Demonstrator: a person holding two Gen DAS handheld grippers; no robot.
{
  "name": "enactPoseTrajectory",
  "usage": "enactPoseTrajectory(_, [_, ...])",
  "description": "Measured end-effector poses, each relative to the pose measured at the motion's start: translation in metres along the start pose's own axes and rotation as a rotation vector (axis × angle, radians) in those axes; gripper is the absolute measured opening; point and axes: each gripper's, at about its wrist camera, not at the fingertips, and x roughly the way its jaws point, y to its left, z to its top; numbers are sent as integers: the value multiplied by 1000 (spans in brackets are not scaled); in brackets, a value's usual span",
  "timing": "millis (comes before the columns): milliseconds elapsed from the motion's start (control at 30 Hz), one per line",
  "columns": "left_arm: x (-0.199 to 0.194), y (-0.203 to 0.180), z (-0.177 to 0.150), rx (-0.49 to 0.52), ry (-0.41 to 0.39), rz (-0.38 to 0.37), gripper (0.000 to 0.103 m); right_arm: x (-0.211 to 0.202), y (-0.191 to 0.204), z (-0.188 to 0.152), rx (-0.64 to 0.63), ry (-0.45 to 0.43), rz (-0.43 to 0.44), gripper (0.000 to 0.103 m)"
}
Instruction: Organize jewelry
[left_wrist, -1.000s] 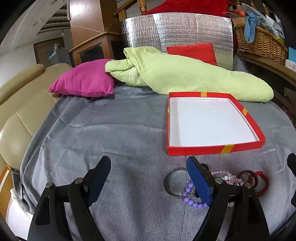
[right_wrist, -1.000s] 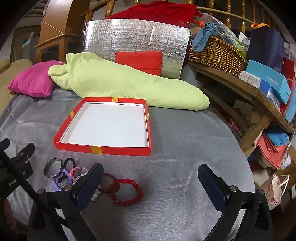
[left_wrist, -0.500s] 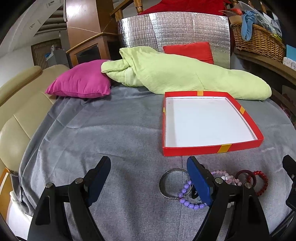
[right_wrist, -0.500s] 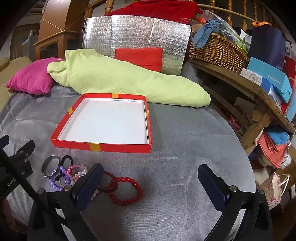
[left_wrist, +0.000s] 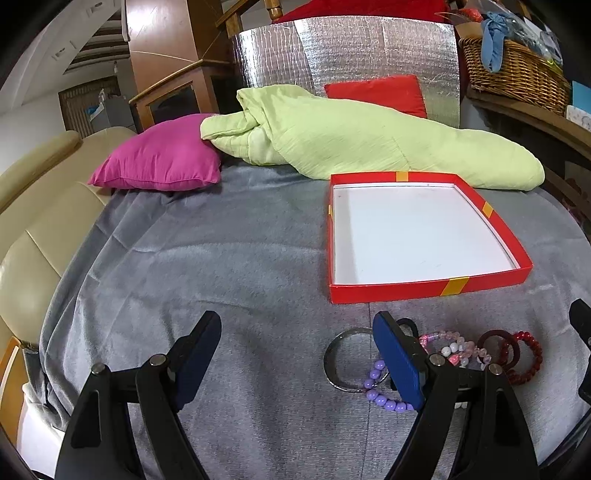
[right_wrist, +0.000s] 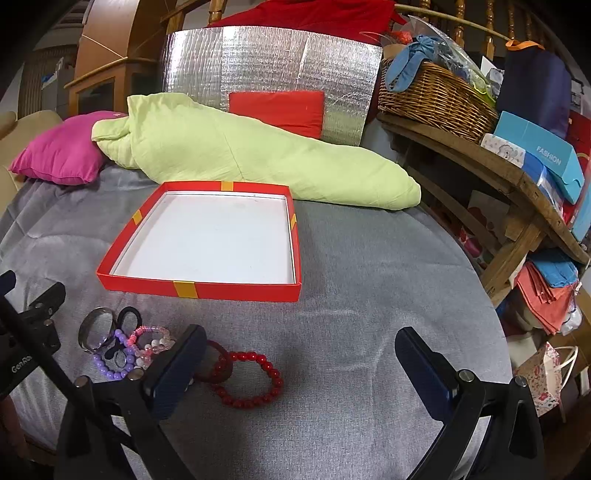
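An empty red tray (left_wrist: 391, 291) (right_wrist: 199, 289) with a white floor lies on the grey cloth. Just in front of it is a cluster of jewelry: a silver bangle (left_wrist: 341, 360) (right_wrist: 94, 329), a purple bead bracelet (left_wrist: 384, 400) (right_wrist: 110, 369), pink bead bracelets (left_wrist: 454, 345) (right_wrist: 153, 338), a dark red ring (left_wrist: 496, 345) and a red bead bracelet (left_wrist: 528, 356) (right_wrist: 255, 376). My left gripper (left_wrist: 299, 358) is open, low over the cloth, left of the cluster. My right gripper (right_wrist: 303, 363) is open, with the red bracelet by its left finger.
A green quilt (left_wrist: 369, 140) (right_wrist: 240, 155) and a pink pillow (left_wrist: 162, 162) lie behind the tray. A wooden shelf with a wicker basket (right_wrist: 436, 96) and boxes stands at the right. A cream sofa (left_wrist: 33, 221) borders the left.
Both grippers have drifted slightly; the tray and jewelry shifted a little in view. Both jaws stay open and nothing was picked up.
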Motion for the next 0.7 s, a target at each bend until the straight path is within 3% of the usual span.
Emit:
enactPoseTrajectory(433, [17,19,-5,-18,84,-34,85,9,2,-1,1,28,27,103])
enactPoseTrajectory(533, [25,25,-7,-25,120,-39,85,16,-3,0,25,54,94,103])
enactPoseTrajectory(700, [38,33,-14,-33,199,-60,85,33,-19,-3,103,128,281,103])
